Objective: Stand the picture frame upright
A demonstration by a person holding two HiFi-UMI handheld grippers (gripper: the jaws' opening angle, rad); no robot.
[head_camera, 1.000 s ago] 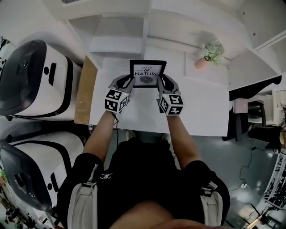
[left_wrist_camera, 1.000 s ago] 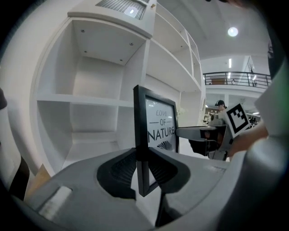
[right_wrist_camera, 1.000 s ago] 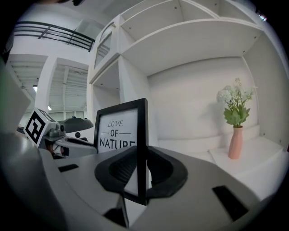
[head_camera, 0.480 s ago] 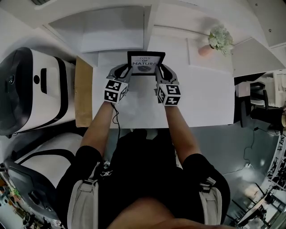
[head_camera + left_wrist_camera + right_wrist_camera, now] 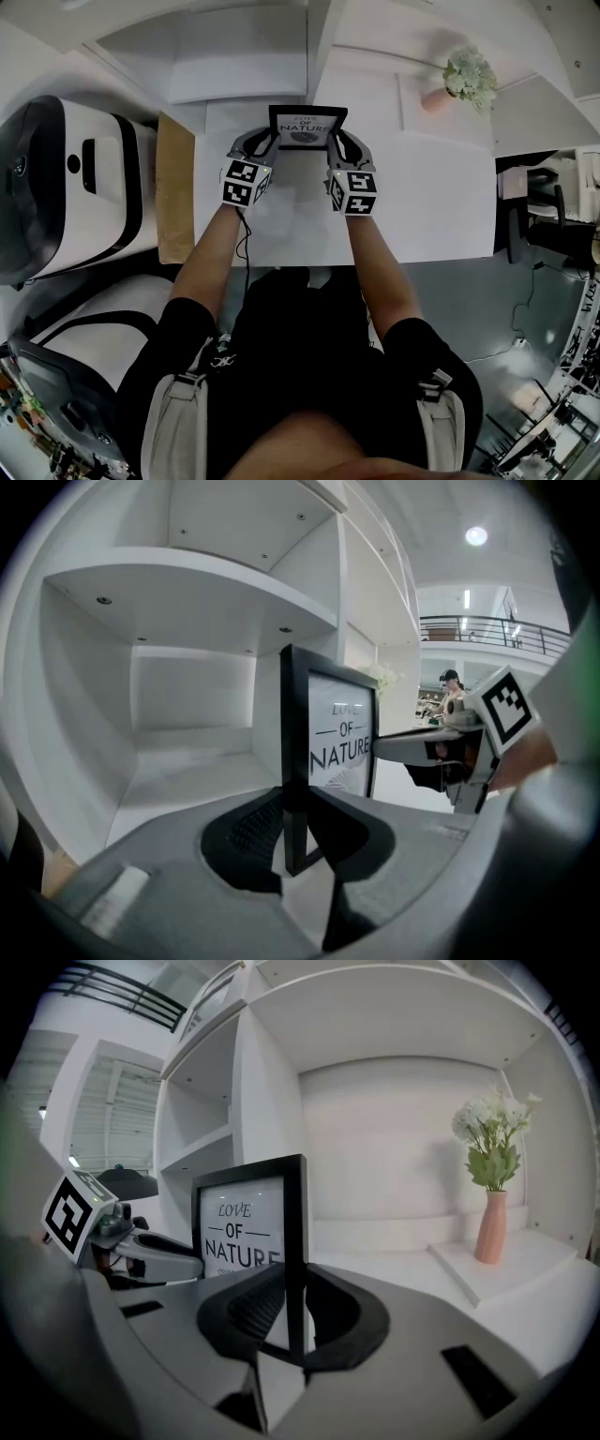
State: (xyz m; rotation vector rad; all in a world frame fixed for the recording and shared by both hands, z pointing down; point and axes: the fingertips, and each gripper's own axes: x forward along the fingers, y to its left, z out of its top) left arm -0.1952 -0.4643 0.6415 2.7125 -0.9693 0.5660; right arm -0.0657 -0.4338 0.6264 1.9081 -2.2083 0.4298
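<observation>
The black picture frame (image 5: 307, 127) with the "LOVE OF NATURE" print stands nearly upright at the back of the white table (image 5: 422, 206). It is held between both grippers. My left gripper (image 5: 271, 142) is shut on its left edge. In the left gripper view the thin black edge of the frame (image 5: 339, 742) sits clamped between the dark pads of the left gripper (image 5: 298, 827). My right gripper (image 5: 336, 142) is shut on the right edge. The right gripper view shows the frame (image 5: 246, 1218) pinched by the right gripper (image 5: 295, 1312).
White shelf compartments (image 5: 244, 56) rise just behind the frame. A pink vase of pale flowers (image 5: 466, 80) stands at the back right, also visible as the vase (image 5: 492, 1194). A brown board (image 5: 173, 187) lines the table's left edge, with bulky white machines (image 5: 66, 178) beyond it.
The frame has tipped further upright; its face looks shorter from above. Both grippers have moved slightly toward the shelf, still holding its two sides.
</observation>
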